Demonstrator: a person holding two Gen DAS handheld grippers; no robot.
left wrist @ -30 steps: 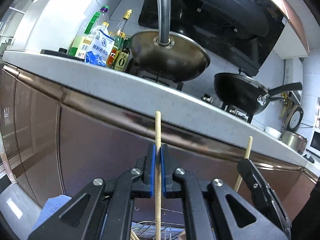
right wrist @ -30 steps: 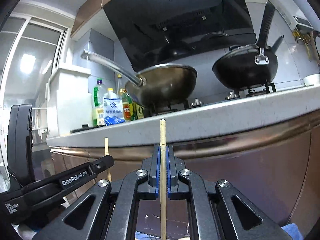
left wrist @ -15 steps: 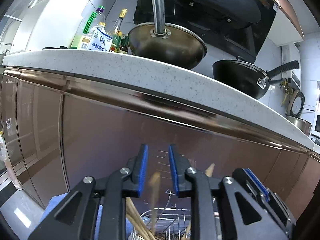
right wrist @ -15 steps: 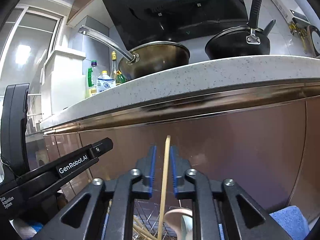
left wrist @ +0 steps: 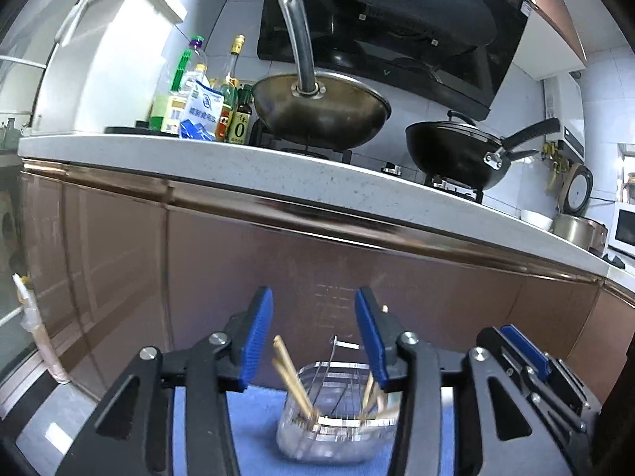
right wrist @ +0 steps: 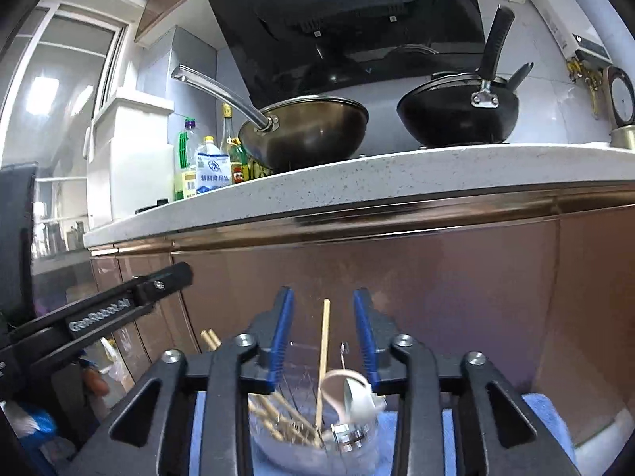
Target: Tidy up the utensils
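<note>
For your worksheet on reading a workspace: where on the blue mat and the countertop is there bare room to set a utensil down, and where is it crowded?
Free: the blue mat left of the clear holder, and the countertop's front strip ahead of the two woks. Crowded: the holder itself, packed with chopsticks, and the counter's left end with bottles.

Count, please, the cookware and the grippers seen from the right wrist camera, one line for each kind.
Steel wok: 1
Black pan: 1
Right gripper, open: 1
Left gripper: 1
Total: 4
</note>
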